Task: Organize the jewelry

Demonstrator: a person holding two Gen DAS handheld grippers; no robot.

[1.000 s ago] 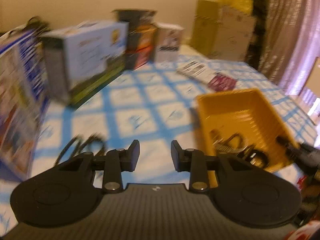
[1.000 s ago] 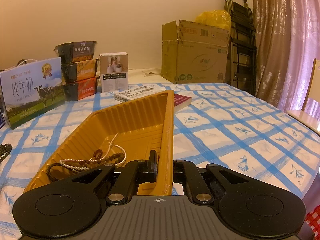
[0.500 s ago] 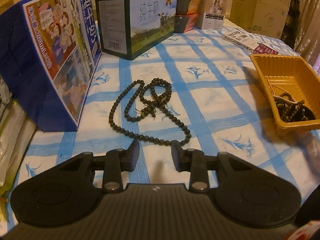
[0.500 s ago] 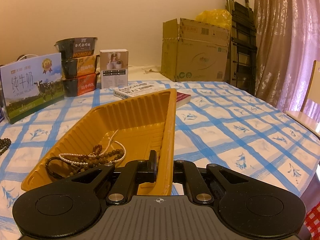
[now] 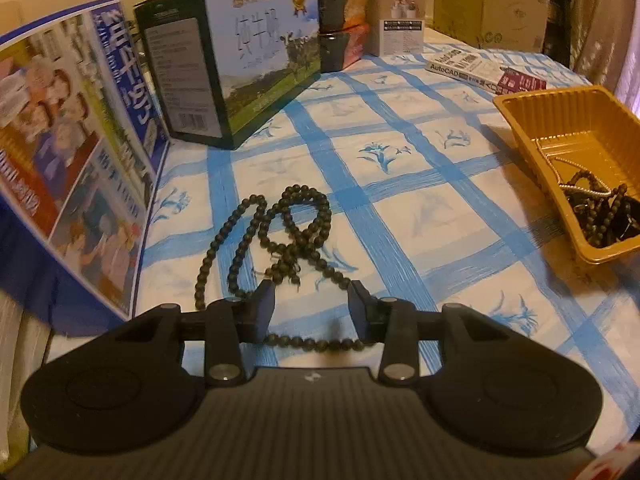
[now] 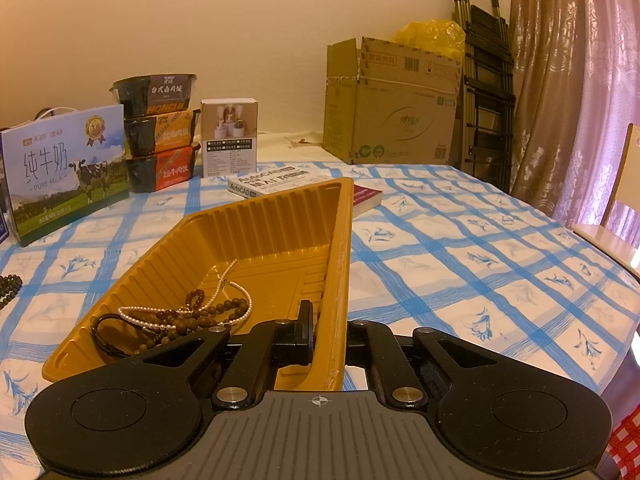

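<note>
The left hand-held gripper (image 5: 311,304) tilts down over the long dark beaded necklace (image 5: 280,236) on the blue-checked surface (image 5: 400,168), its jaws opening, gripping nothing. The right hand-held gripper (image 6: 326,340), angled gently downward, is clamped on the ribbed yellow plastic tray (image 6: 260,232).

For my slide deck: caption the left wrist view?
Left gripper, fingers opening, over dark beads on the checked cloth.

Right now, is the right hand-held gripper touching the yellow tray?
Touching. The right wrist view shows the right hand-held gripper shut on the yellow tray, pinching its side wall.
</note>
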